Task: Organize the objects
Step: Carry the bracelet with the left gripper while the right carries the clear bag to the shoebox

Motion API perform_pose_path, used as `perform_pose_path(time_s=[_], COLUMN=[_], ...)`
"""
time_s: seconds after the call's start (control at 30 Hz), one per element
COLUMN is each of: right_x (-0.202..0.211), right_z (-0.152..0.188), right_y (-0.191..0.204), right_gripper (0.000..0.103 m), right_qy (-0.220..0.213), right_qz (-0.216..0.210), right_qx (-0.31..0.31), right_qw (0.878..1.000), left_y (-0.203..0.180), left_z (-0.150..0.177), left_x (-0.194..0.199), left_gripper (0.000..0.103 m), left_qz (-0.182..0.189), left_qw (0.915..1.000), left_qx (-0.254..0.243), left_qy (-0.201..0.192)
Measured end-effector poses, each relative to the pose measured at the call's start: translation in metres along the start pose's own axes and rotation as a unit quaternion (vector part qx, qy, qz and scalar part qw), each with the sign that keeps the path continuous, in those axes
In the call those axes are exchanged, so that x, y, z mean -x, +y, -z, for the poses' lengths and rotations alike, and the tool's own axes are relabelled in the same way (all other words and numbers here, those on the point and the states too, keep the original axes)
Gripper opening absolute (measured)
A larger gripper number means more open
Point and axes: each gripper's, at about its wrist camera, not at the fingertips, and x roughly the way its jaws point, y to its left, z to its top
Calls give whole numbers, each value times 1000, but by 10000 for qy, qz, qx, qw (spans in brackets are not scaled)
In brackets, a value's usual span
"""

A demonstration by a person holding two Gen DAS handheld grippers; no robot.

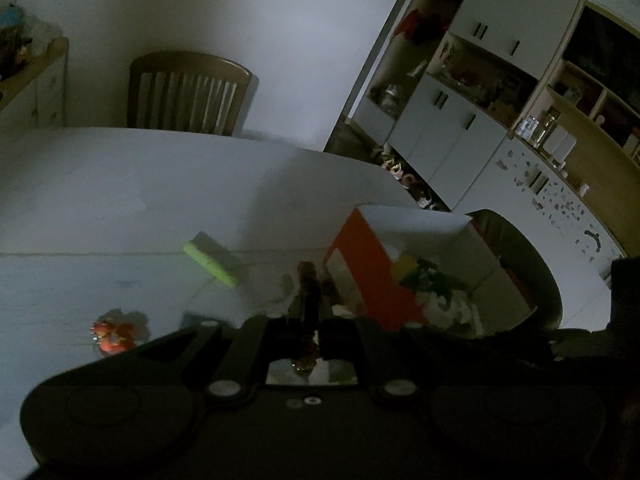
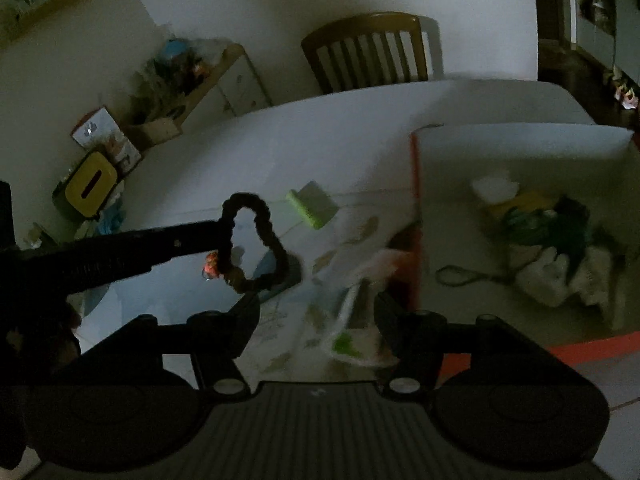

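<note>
Left hand-held gripper (image 2: 224, 240) is pinching a dark scrunchie (image 2: 256, 240), heading for the orange box (image 2: 416, 200). Right hand-held gripper (image 2: 320, 304) is spread, nothing held. Next I'd guess: carry it over the rim and release.

the room is dim; a wooden chair (image 1: 188, 92) stands by the white wall (image 1: 240, 12), and white cabinets (image 1: 460, 132) fill one side.

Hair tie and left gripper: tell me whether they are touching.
Touching. The right wrist view shows the left gripper shut on the dark hair tie, whose loop hangs from its fingertips above the table.
</note>
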Motion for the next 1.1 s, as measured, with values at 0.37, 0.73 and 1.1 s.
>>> perform_pose_path(time_s=[0.37,0.73,1.1], right_x=[-53,-98,-116], right_z=[16,23,29], right_y=[25,37,31], right_gripper=[62,47,16], right_qy=[-74,-59,-155], right_qz=[1274,2159,2503], right_qx=[-453,-459,-608], right_qw=[9908,9753,9661], left_y=[33,46,48], left_z=[2,10,15], left_x=[5,6,9], left_gripper=[4,4,4], left_qz=[243,365,380], left_qw=[9996,9990,9989], left_qx=[-82,-86,-69], left_qy=[128,242,274])
